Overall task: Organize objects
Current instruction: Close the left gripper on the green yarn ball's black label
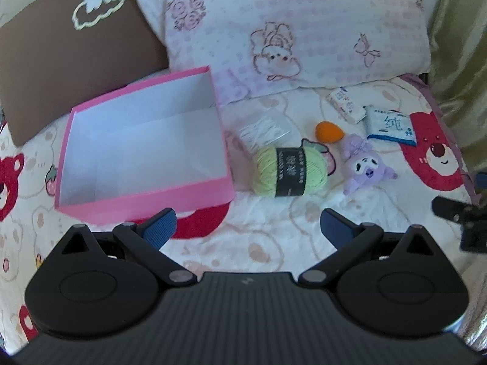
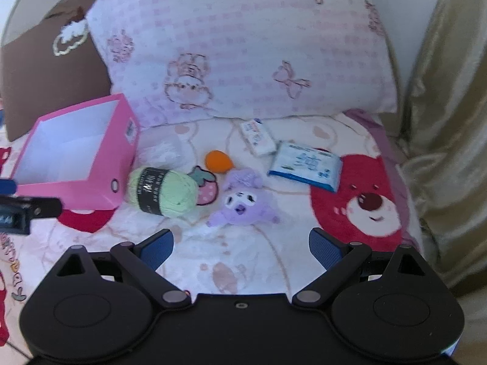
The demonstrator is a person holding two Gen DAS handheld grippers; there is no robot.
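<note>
Left gripper [image 1: 248,228] and right gripper [image 2: 240,251]: tongs spread apart, empty, hovering low in frame over printed bedsheet [image 2: 243,261]. Open pink cardboard box [image 1: 146,200], centre left, empty, likely the destination. Clustered just right of it: green yarn ball [image 1: 290,172], purple plush toy [image 2: 243,205], orange egg-shaped sponge [image 1: 328,132], blue-white tissue packet [image 2: 304,165]. Nothing sorted yet.
</note>
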